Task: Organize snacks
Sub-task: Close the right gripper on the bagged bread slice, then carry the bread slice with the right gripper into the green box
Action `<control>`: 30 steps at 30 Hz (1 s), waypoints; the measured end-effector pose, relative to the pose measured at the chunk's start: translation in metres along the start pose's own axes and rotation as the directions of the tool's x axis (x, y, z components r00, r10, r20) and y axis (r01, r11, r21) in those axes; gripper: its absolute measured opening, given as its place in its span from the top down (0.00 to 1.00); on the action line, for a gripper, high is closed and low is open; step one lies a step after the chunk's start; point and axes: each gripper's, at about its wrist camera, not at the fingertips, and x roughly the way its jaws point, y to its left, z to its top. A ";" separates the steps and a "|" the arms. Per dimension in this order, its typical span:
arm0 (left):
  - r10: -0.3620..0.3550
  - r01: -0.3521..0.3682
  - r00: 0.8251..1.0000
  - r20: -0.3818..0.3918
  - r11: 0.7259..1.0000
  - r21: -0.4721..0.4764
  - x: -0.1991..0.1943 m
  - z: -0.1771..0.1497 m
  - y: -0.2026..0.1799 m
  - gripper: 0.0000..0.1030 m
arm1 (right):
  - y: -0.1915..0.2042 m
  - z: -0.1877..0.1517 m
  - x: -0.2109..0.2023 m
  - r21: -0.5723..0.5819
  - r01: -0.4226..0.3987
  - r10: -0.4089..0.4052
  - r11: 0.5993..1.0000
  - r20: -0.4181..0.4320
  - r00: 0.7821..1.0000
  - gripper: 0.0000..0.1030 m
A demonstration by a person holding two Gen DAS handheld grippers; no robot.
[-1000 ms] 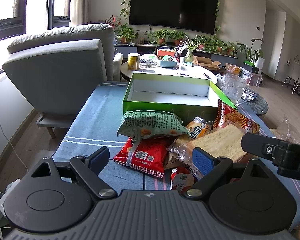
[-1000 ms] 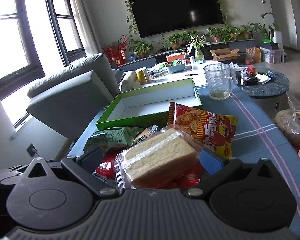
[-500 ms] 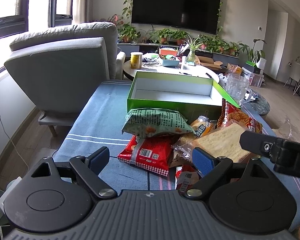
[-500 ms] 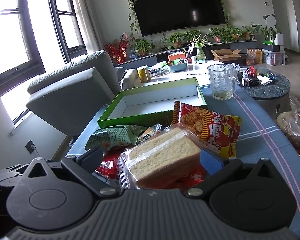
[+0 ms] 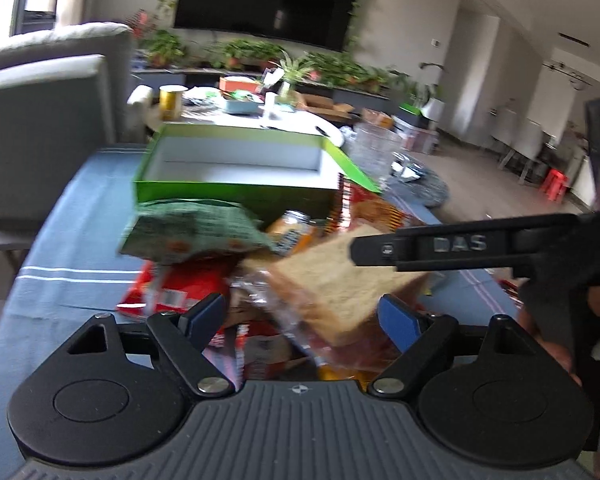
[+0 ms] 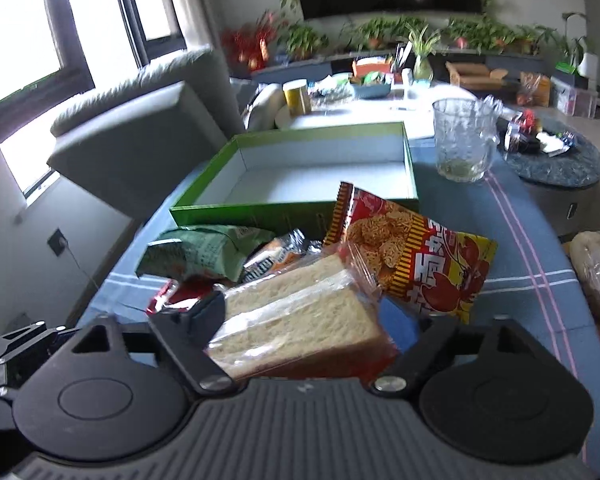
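Sandwich (image 6: pixel 300 312) in clear wrap sits between right gripper (image 6: pixel 306 318) fingers, pinched at both sides, raised over snack pile for carry. Green box (image 6: pixel 300 176) ahead of fingertips, likely destination. Left gripper (image 5: pixel 300 314) fingers spread wide, holding nothing.

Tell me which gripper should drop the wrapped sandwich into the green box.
Right. The right gripper already has the wrapped sandwich between its fingers, with the empty green box straight ahead. The left gripper is open, holding nothing, over the snack pile.
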 end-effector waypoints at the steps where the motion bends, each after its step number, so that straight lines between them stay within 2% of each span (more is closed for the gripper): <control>1: -0.016 0.016 1.000 -0.012 1.000 0.003 0.005 0.001 -0.003 0.24 | -0.001 0.001 0.002 -0.003 0.003 -0.003 1.000 -0.007 1.000 0.21; 4: -0.032 0.033 0.998 -0.044 0.999 0.014 0.015 0.002 -0.011 0.25 | -0.004 0.002 0.005 -0.010 -0.002 0.002 1.000 -0.024 1.000 0.21; 8: -0.008 0.011 0.998 -0.059 0.999 0.044 0.024 0.003 -0.016 0.25 | -0.005 0.003 0.010 -0.020 -0.010 0.010 1.000 -0.036 0.999 0.21; 13: -0.014 0.017 0.998 -0.054 0.999 0.051 0.027 0.006 -0.013 0.38 | 0.001 0.003 0.011 -0.058 -0.026 0.023 0.998 -0.038 0.999 0.21; 17: -0.022 0.025 0.998 -0.052 0.998 0.057 0.025 0.007 -0.012 0.43 | 0.007 0.002 0.011 -0.092 0.000 -0.003 0.996 -0.031 1.000 0.21; 21: -0.004 0.007 0.999 -0.034 0.998 0.063 0.020 0.008 -0.012 0.48 | 0.006 0.001 0.008 -0.076 -0.002 0.000 0.997 -0.030 1.000 0.22; 30: 0.011 -0.012 1.000 0.010 0.997 0.075 0.000 0.011 -0.014 0.49 | 0.020 0.002 -0.008 -0.079 -0.022 0.022 0.997 0.010 1.000 0.22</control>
